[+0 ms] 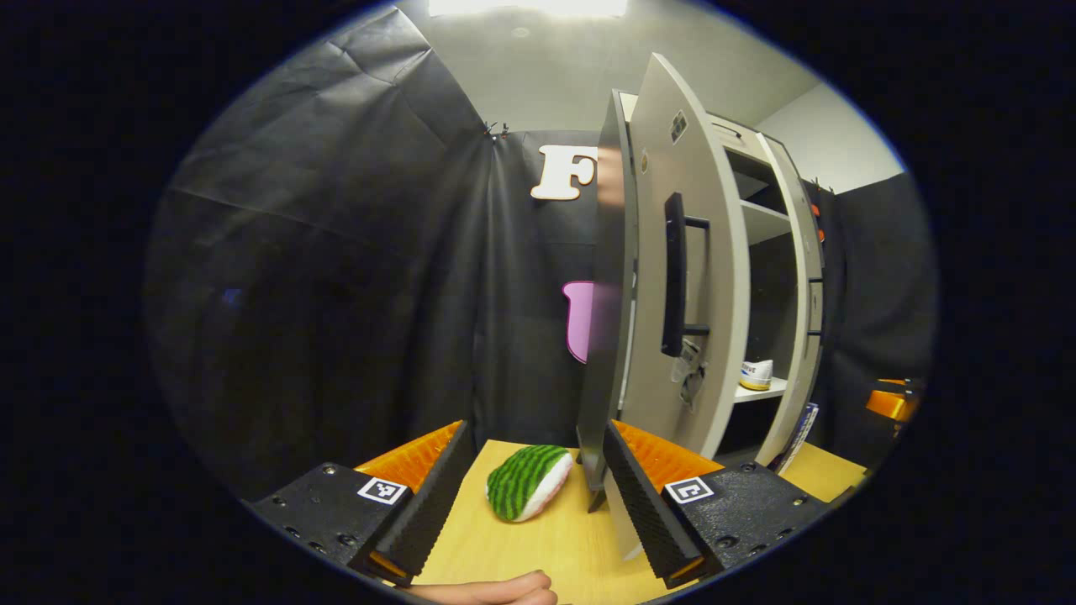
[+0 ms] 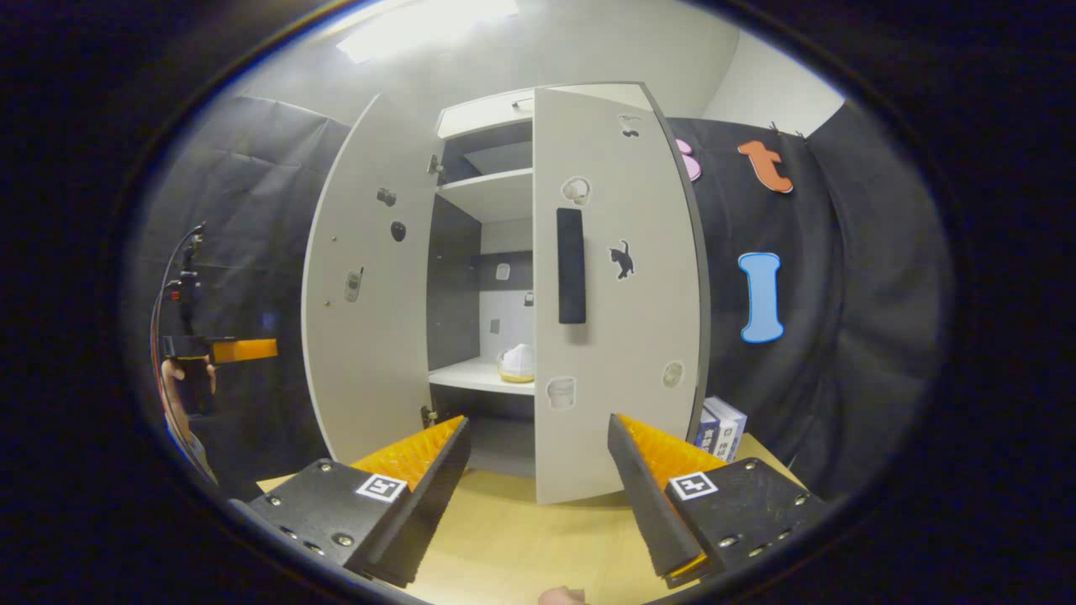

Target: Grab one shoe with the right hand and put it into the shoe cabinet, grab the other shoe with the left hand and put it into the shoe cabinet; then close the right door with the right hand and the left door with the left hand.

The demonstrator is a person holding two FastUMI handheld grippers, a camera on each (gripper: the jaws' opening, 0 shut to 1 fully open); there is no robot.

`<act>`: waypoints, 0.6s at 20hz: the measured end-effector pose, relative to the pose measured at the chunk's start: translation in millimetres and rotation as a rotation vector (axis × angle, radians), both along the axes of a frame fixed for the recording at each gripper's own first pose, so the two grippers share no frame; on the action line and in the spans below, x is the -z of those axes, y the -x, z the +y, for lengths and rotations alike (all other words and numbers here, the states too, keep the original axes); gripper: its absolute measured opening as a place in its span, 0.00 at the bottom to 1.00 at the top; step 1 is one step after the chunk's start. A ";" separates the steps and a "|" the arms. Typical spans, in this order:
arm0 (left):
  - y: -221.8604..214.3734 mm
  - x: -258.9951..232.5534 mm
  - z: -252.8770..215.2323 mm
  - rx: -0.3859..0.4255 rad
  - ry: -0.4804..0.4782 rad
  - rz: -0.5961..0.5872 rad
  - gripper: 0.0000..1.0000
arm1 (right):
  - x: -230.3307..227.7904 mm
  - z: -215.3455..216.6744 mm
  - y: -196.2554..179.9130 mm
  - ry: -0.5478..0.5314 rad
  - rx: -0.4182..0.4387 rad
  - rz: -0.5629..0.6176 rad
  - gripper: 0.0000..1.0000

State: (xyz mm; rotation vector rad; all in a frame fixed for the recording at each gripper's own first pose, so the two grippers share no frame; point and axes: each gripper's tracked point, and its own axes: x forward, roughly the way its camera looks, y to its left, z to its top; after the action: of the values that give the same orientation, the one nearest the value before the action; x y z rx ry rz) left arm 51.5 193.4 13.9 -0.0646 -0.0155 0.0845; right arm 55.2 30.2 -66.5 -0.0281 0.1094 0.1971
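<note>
One shoe (image 2: 517,363), pale with a yellowish sole, sits on a white shelf (image 2: 479,376) inside the shoe cabinet (image 2: 487,197); in the left gripper view the same shoe (image 1: 756,375) shows at the shelf's front edge, with a dark band of print on it too small to read. A green striped slipper (image 1: 528,481) with a white and pink edge lies on the wooden desk (image 1: 538,546), outside the cabinet and just in front of the left door's lower corner, between the fingers of the left gripper (image 1: 531,496) as seen from its camera but touching neither.

The left gripper stands wide open and holds nothing. The right gripper (image 2: 538,496) is also spread wide and empty, pointed at the cabinet front.

Both doors are open. The left door (image 2: 366,286) swings far out; the right door (image 2: 618,286) stands partly open and covers much of the interior. Each carries a dark vertical handle (image 2: 571,265), and the right door bears small stickers, among them a black cat (image 2: 621,259); no writing on them can be read. An upper shelf (image 2: 487,189) is bare.

Beside the cabinet's right foot stand some boxes (image 2: 721,427) with blue printing, illegible. In the right gripper view the other gripper and a hand (image 2: 181,374) holding it appear far left.
</note>
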 end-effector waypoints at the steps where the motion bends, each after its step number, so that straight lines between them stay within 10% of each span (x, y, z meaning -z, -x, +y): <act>1: -7.2 -5.3 3.6 -0.003 -0.006 -0.001 0.96 | 3.6 -4.9 6.7 -0.002 0.031 0.011 0.98; 12: -45.9 -81.6 8.4 0.006 -0.002 -0.018 0.96 | -23.2 -19.6 72.4 0.011 0.063 -0.083 0.98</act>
State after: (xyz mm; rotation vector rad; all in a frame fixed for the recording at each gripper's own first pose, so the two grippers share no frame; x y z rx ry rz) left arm 97.4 201.8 95.5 -0.0633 -0.0332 0.0784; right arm -17.2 10.6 -43.2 -0.0435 0.0283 0.1319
